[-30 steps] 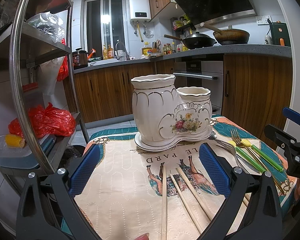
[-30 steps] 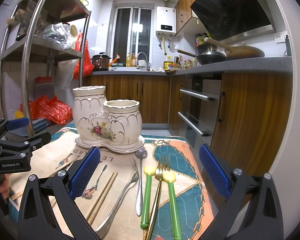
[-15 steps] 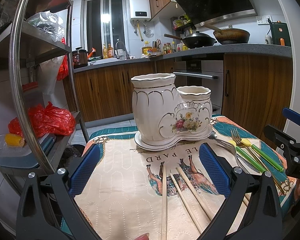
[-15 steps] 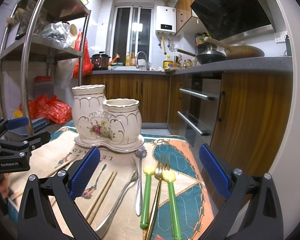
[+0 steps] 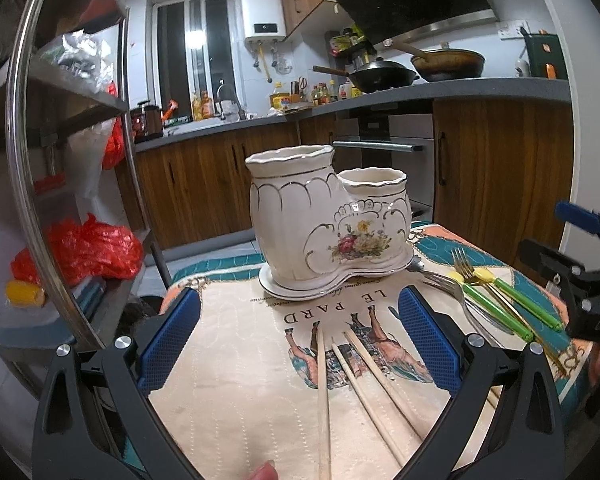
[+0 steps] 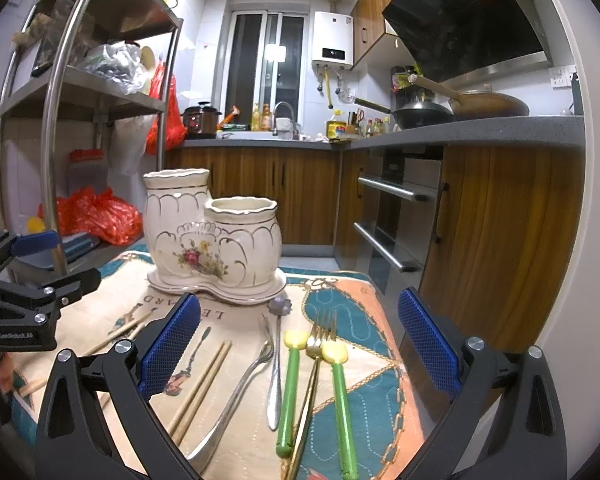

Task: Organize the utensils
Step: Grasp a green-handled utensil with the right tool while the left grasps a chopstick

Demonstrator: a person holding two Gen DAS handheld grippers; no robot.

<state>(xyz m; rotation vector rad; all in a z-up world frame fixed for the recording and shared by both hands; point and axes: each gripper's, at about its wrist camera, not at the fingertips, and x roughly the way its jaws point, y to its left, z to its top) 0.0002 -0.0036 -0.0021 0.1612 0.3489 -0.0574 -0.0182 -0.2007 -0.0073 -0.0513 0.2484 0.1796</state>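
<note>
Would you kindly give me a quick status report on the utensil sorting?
Both grippers open, empty: left gripper over chopsticks, right gripper over forks. Ceramic holder empty. Path clear.

We see a dim, warm-lit kitchen, a bright lamp glare [image 5: 194, 38] on the window, heavy fisheye bending and black vignette at edges, soft blur toward corners.

Wood-fronted kitchen cabinets [image 6: 284, 196], steel shelving [image 6: 80, 92], dark window [image 6: 266, 76].
</note>
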